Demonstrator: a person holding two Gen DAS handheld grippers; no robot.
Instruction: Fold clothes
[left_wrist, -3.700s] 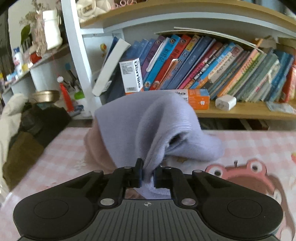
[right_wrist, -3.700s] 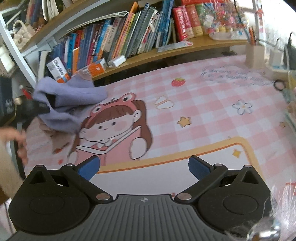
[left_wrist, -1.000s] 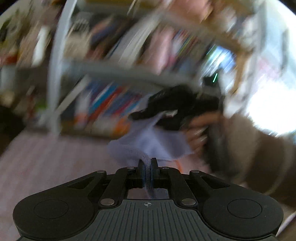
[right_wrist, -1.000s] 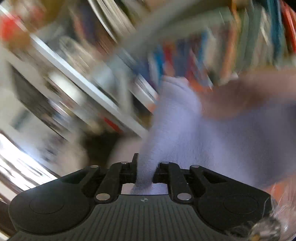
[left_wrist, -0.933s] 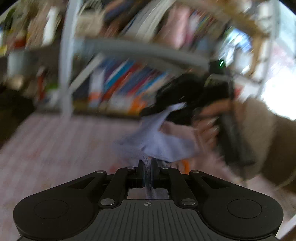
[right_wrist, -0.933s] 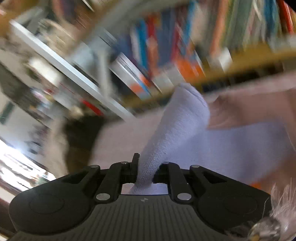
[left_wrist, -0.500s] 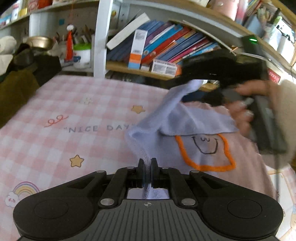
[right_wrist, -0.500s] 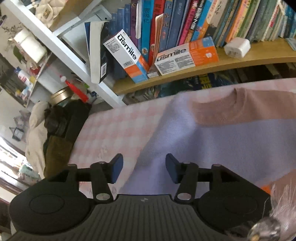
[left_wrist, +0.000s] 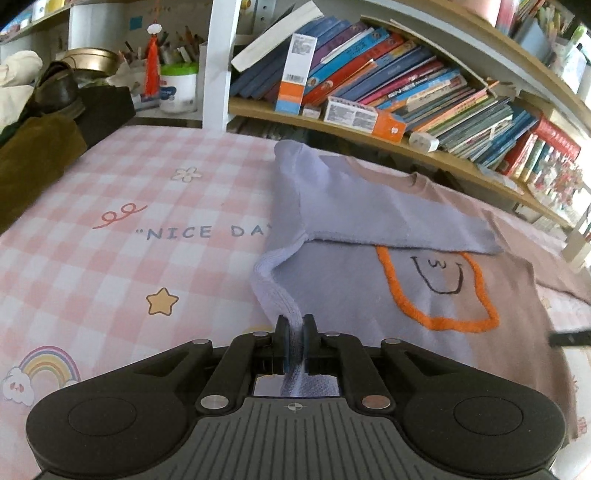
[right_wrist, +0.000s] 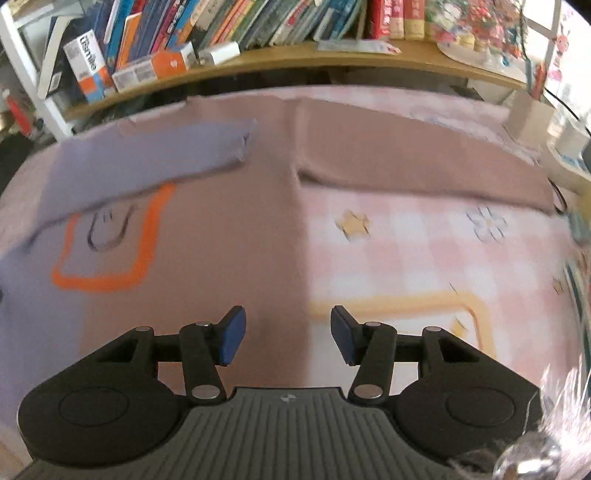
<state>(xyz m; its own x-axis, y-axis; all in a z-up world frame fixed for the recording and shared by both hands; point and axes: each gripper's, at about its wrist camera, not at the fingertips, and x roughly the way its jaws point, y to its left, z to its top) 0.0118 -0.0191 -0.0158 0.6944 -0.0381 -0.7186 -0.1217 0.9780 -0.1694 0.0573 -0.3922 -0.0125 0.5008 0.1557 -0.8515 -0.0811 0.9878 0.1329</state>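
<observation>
While the left gripper (left_wrist: 294, 334) pinches the lilac ribbed cuff (left_wrist: 275, 295) of the sweater (left_wrist: 369, 288), its jaws just easing open, the garment lies spread ahead of it on the pink checked tablecloth (left_wrist: 110, 236). Over the sweater's brown half, the right gripper (right_wrist: 287, 339) stands half open and empty.

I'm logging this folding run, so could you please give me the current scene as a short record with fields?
garment: sweater, lilac and dusty pink, spread on the checked tablecloth
lilac sleeve: folded across the chest
pink sleeve: stretched out sideways
left gripper: clamped on the lilac hem, jaws opening
right gripper: open, holding nothing, above the sweater's pink edge
</observation>
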